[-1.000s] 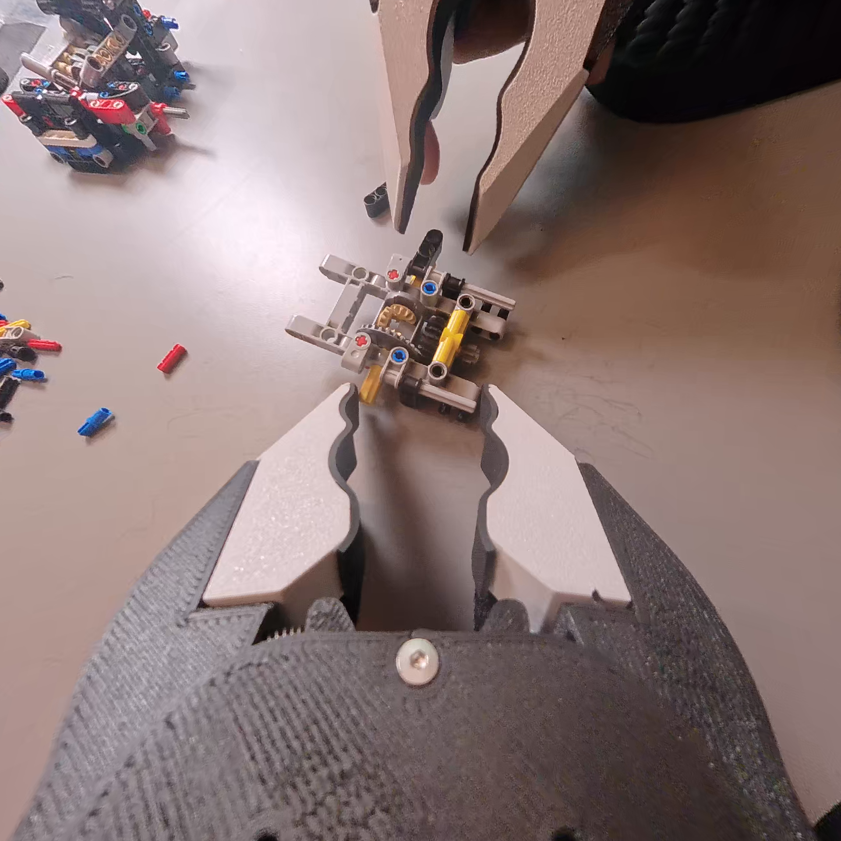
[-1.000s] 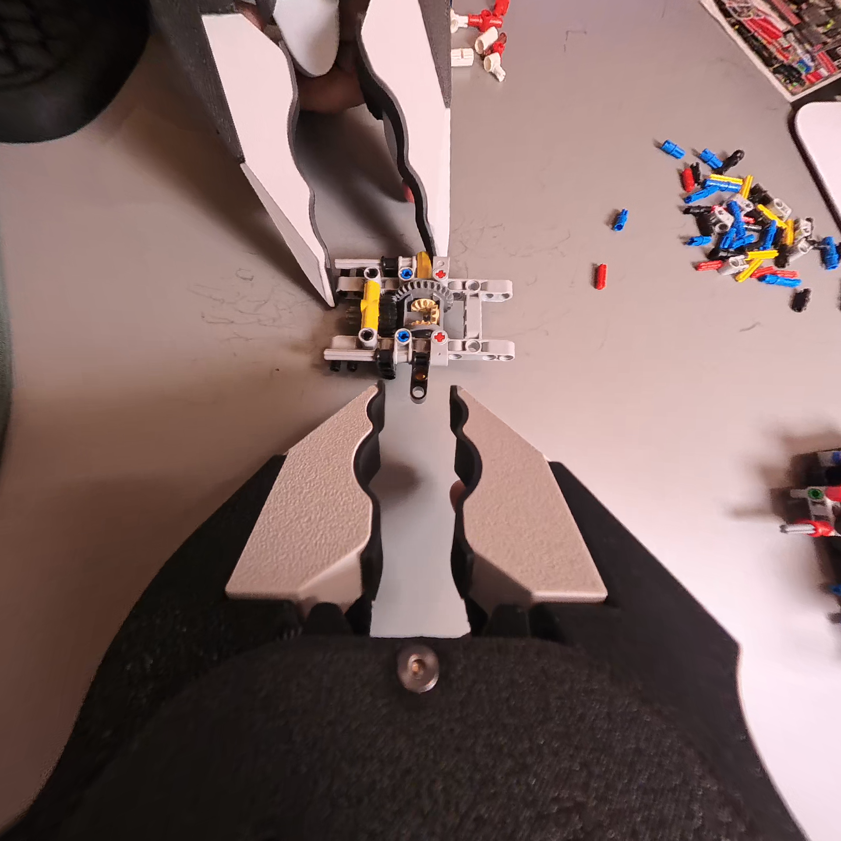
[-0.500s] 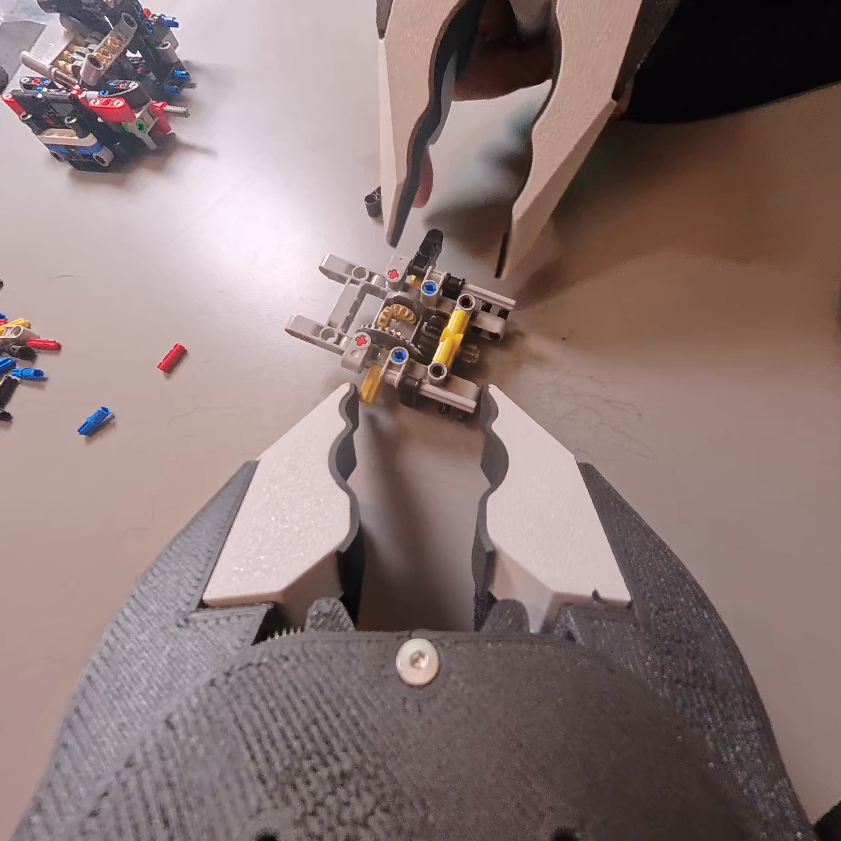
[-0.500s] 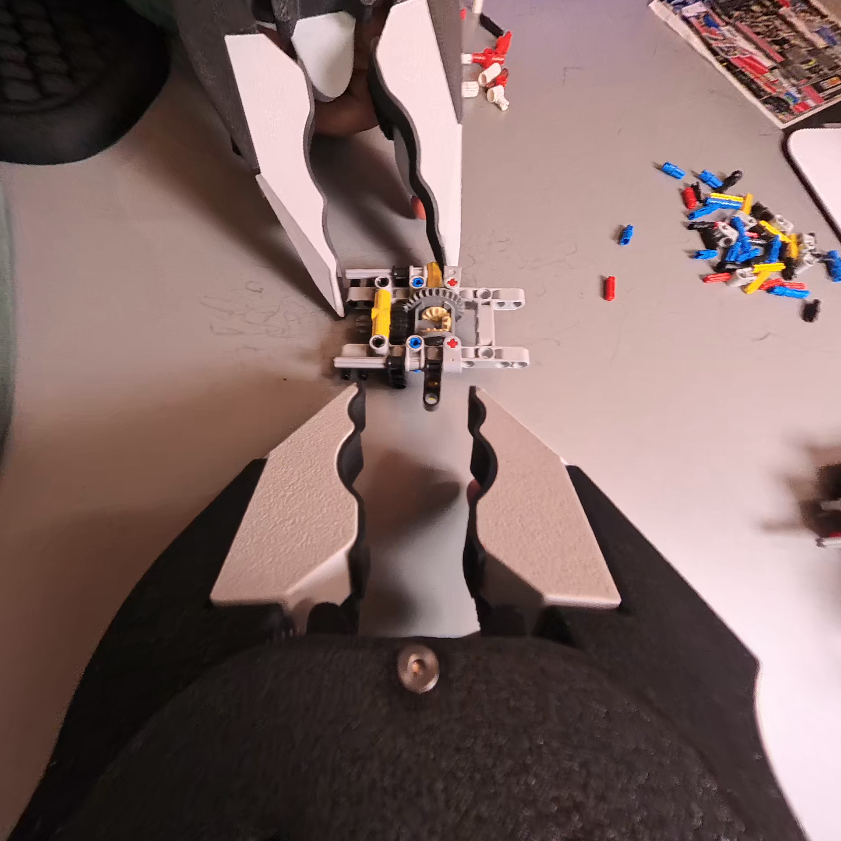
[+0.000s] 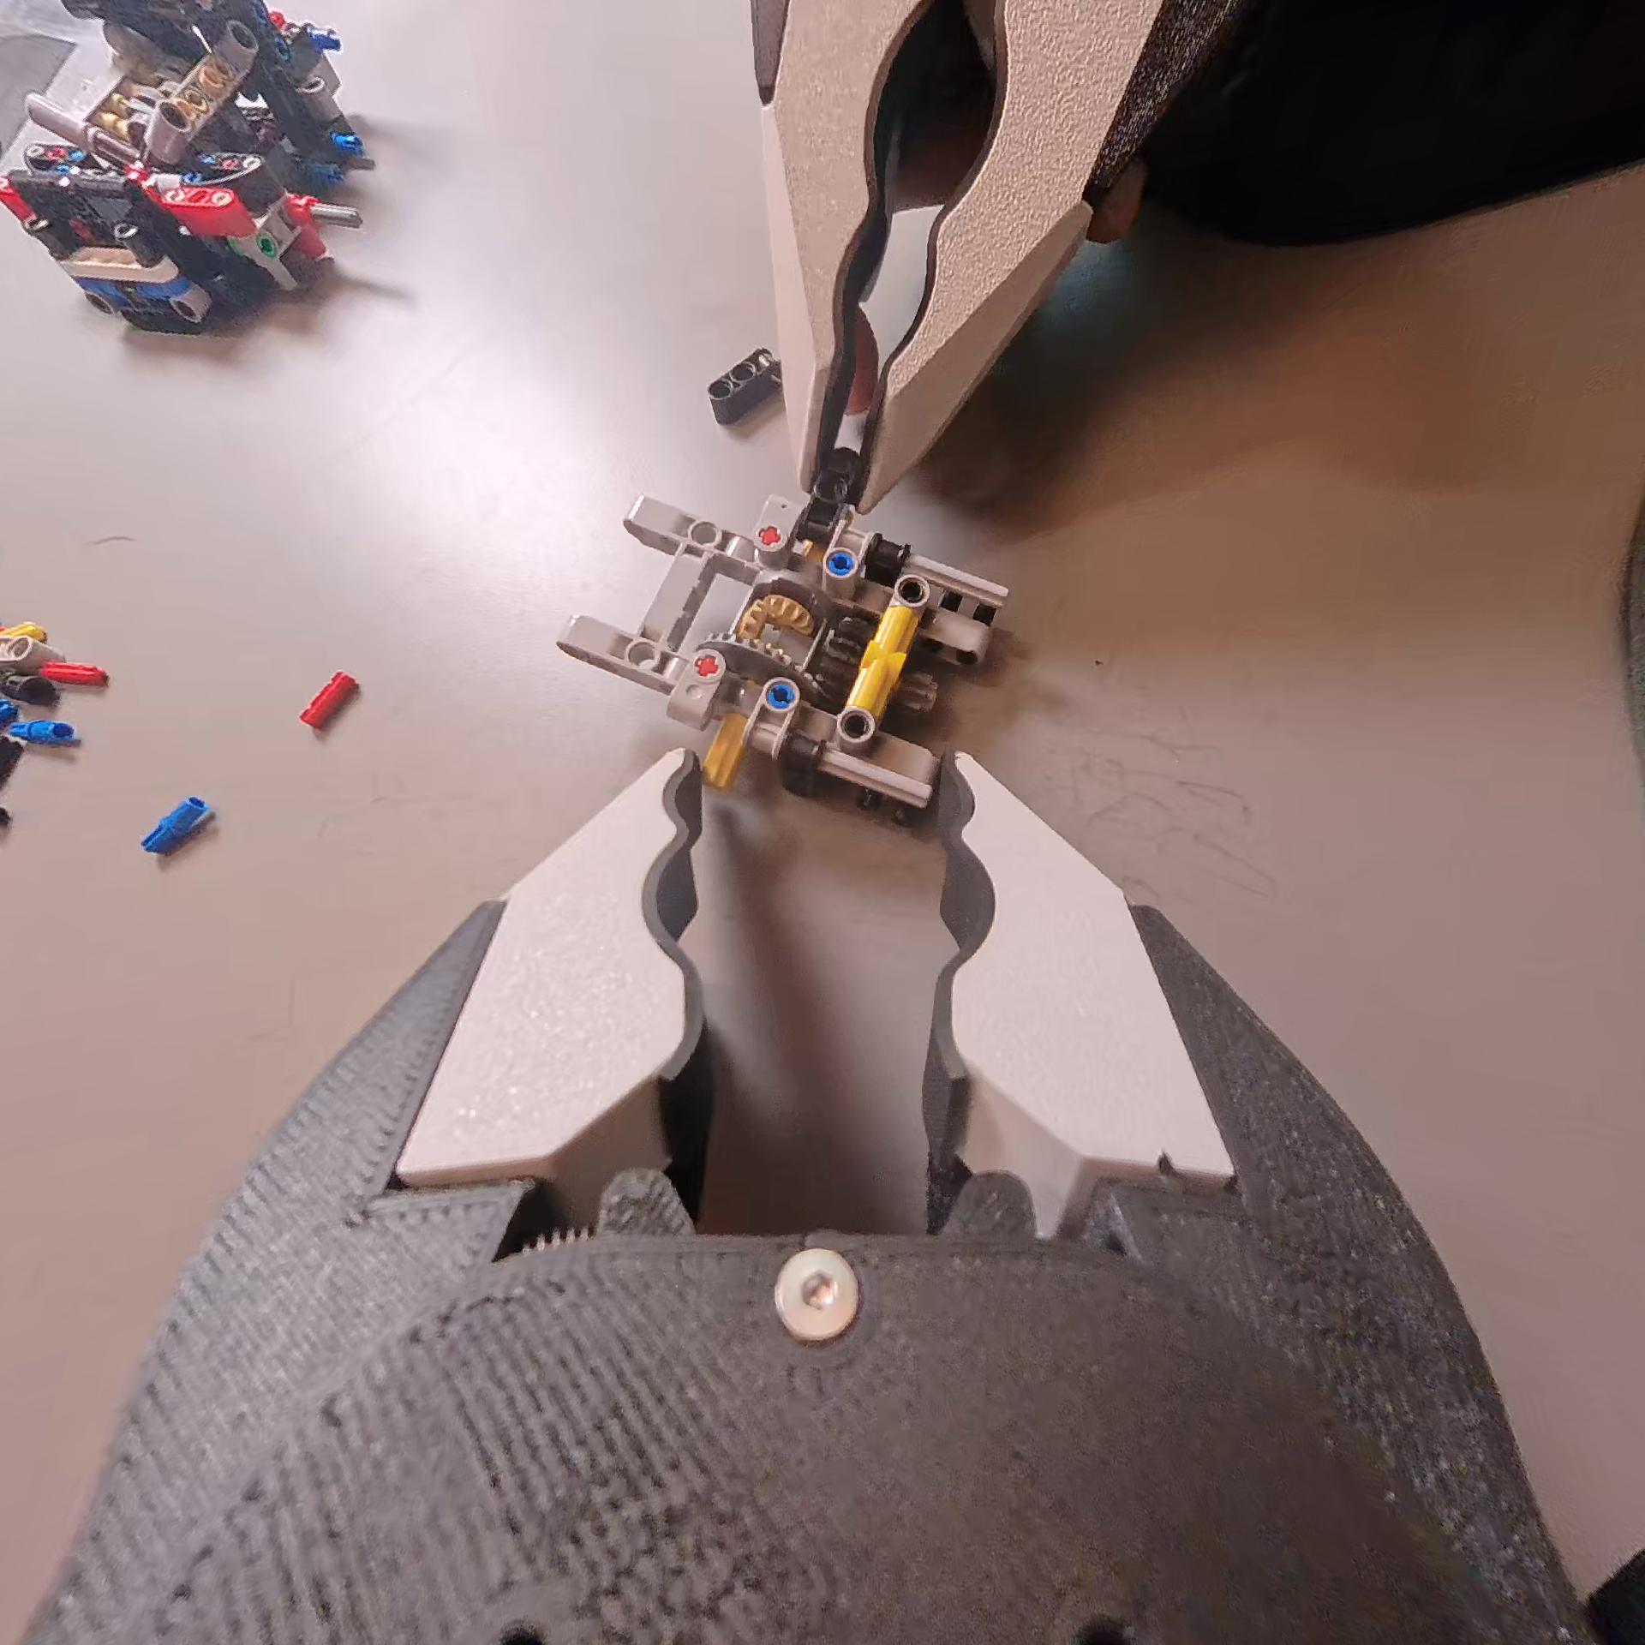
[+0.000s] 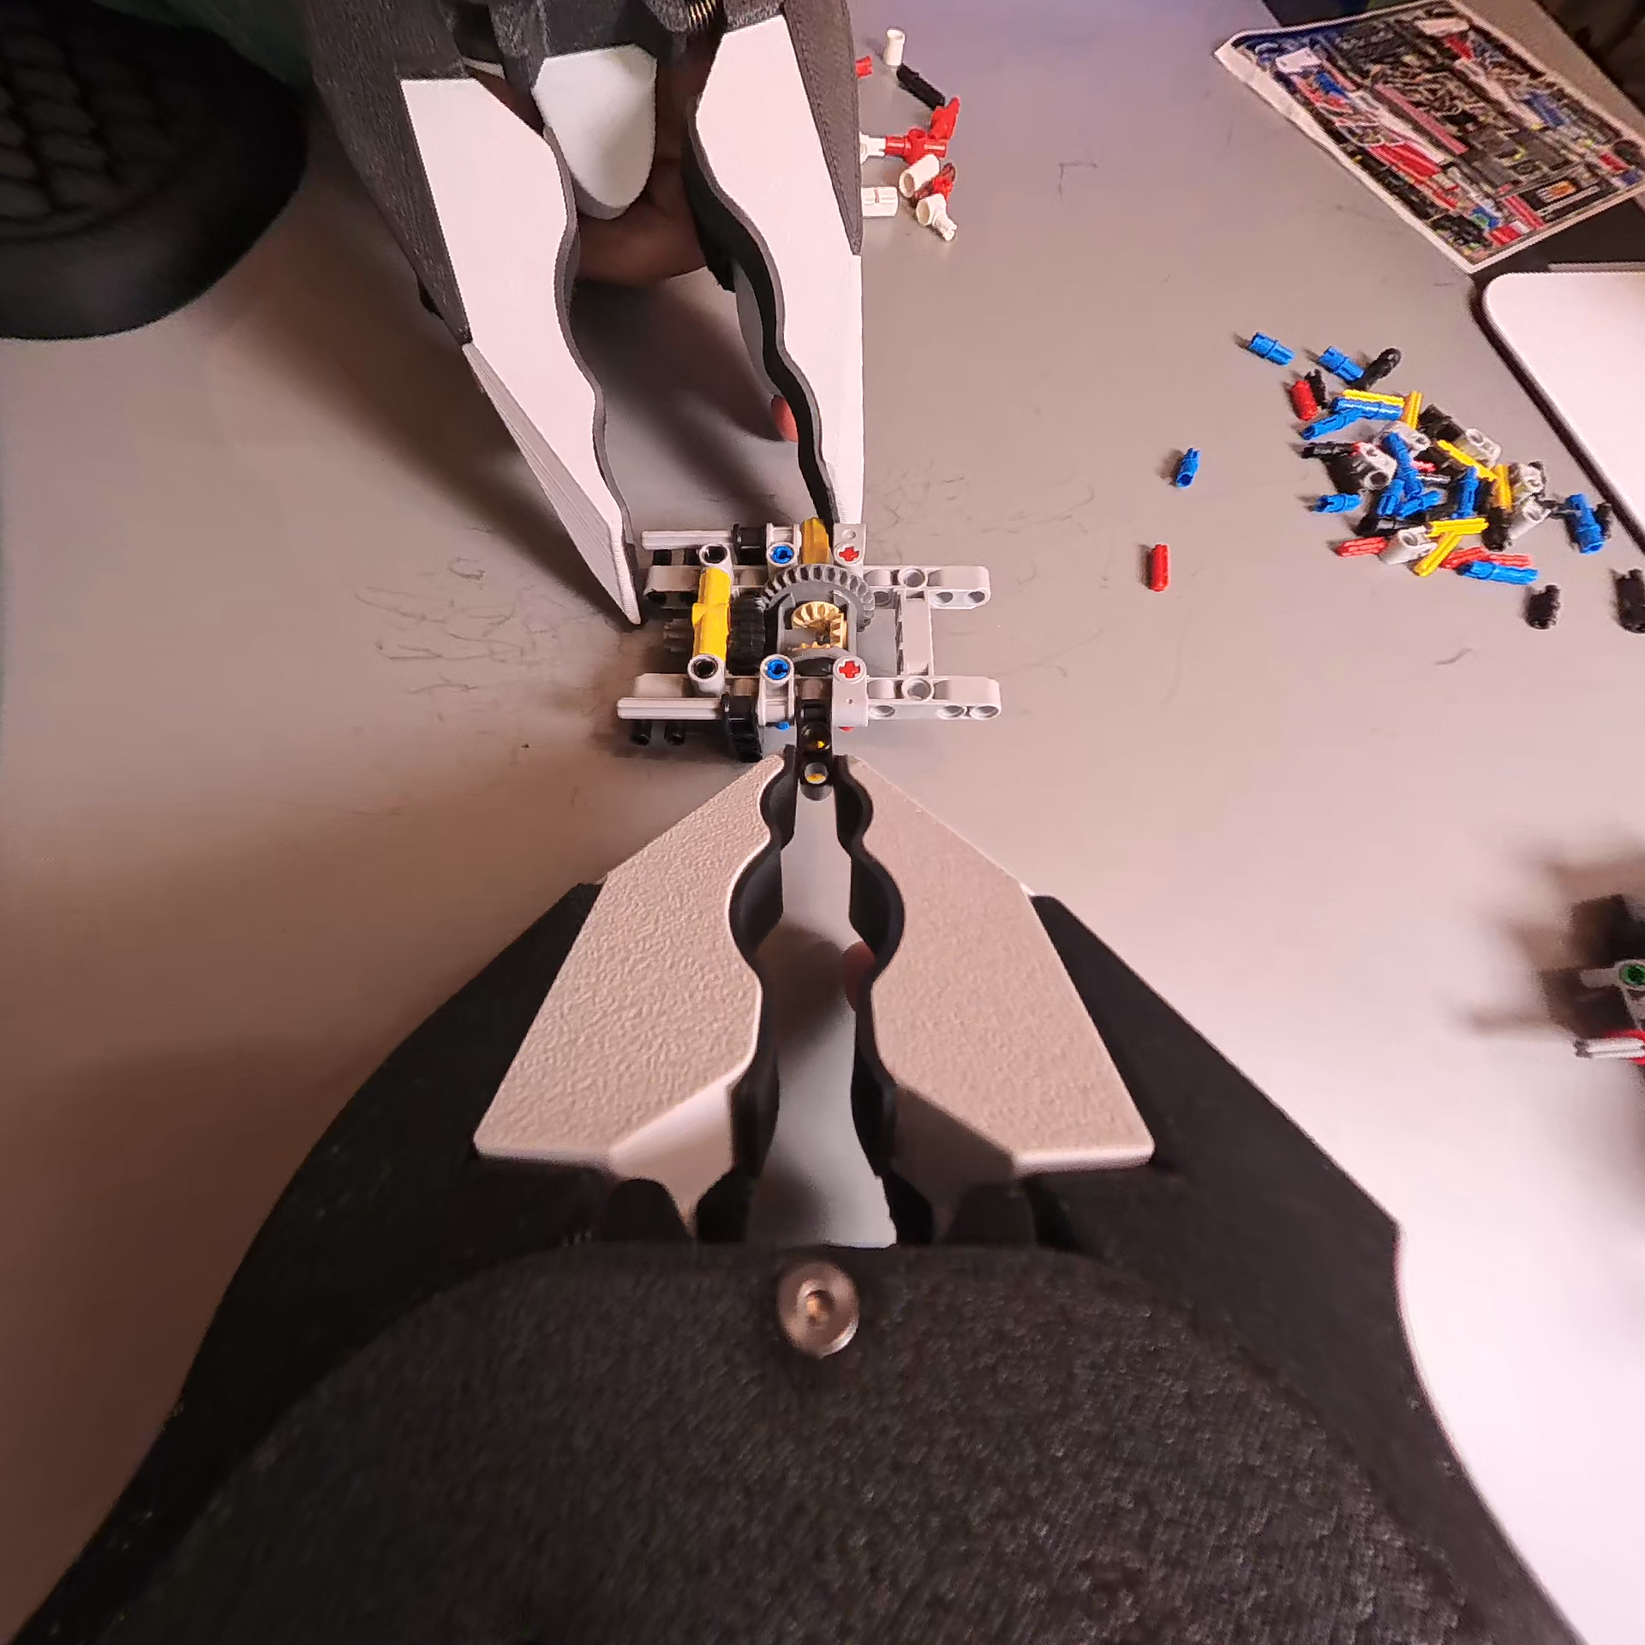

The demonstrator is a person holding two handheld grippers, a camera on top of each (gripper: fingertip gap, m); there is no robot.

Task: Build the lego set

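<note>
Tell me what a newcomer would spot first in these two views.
First, the small grey gear assembly at the table's centre, with its yellow axle and tan bevel gear. The right tongs are shut on the black connector sticking out of its near edge, while the left tongs stand open at the opposite side. Next, the colourful pile of loose pins to the right, with a printed instruction sheet beyond it.

My right gripper has pale grey fingers with black pads and pinches a black connector on the grey frame, which carries yellow, tan, blue and red bits on the beige-grey tabletop.
</note>
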